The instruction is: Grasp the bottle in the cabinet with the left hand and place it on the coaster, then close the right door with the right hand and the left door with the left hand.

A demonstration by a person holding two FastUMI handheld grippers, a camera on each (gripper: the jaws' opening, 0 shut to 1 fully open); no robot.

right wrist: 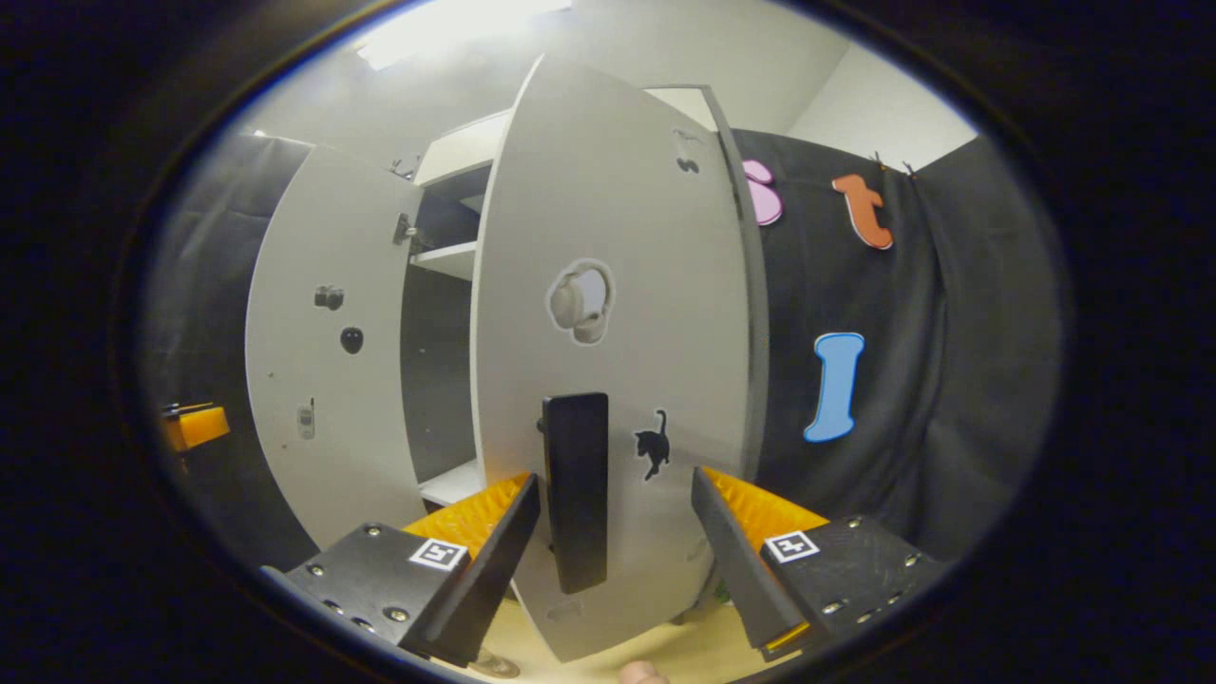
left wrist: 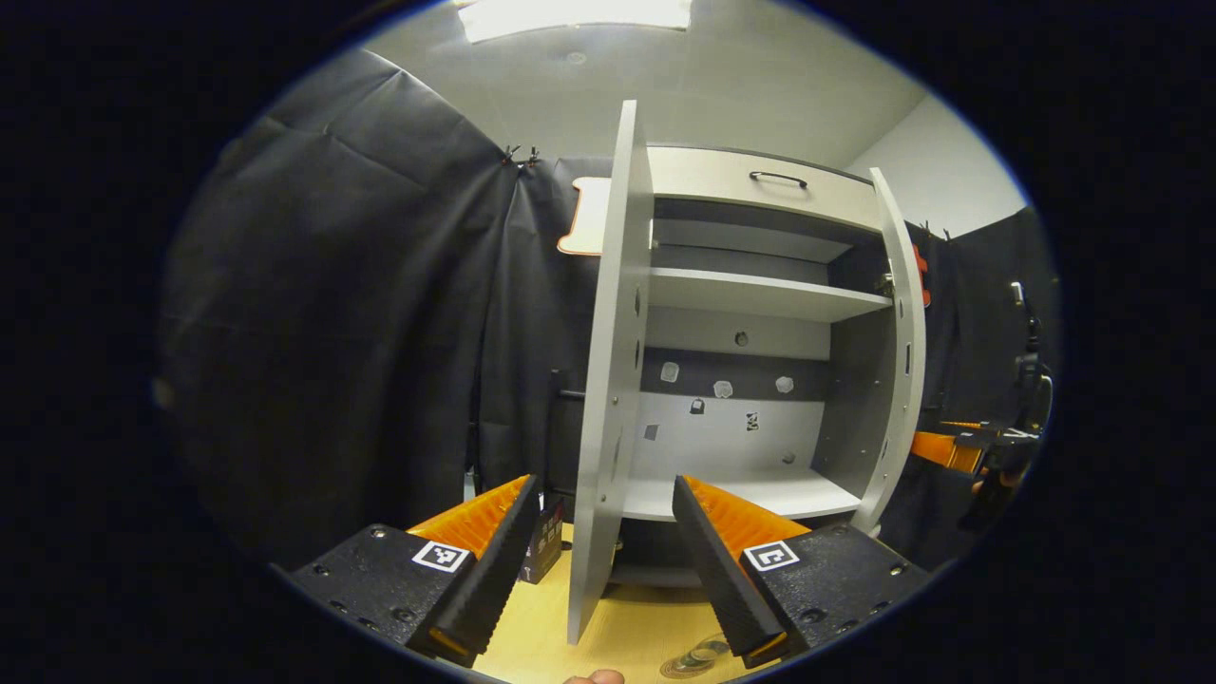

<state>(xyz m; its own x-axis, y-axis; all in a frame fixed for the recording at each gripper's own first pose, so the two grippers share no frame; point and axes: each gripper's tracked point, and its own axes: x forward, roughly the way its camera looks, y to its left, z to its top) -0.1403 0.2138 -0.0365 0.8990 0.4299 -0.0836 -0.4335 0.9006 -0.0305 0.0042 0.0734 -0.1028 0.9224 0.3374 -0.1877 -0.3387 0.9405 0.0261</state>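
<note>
Right tool [right wrist: 616,560] spread, straddling right door [right wrist: 608,380] handle [right wrist: 576,489]; left tool [left wrist: 600,560] spread.

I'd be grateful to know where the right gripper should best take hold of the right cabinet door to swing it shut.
Probably the black handle, an upright bar standing proud of the right door. Come straight at the door's outer face, the open right gripper with one finger on each side of the bar.

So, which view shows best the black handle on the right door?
The right gripper view: the black handle stands large, just beyond the open right gripper, on the right door. The left gripper view gives that door nearly edge-on, with no handle visible there.
</note>
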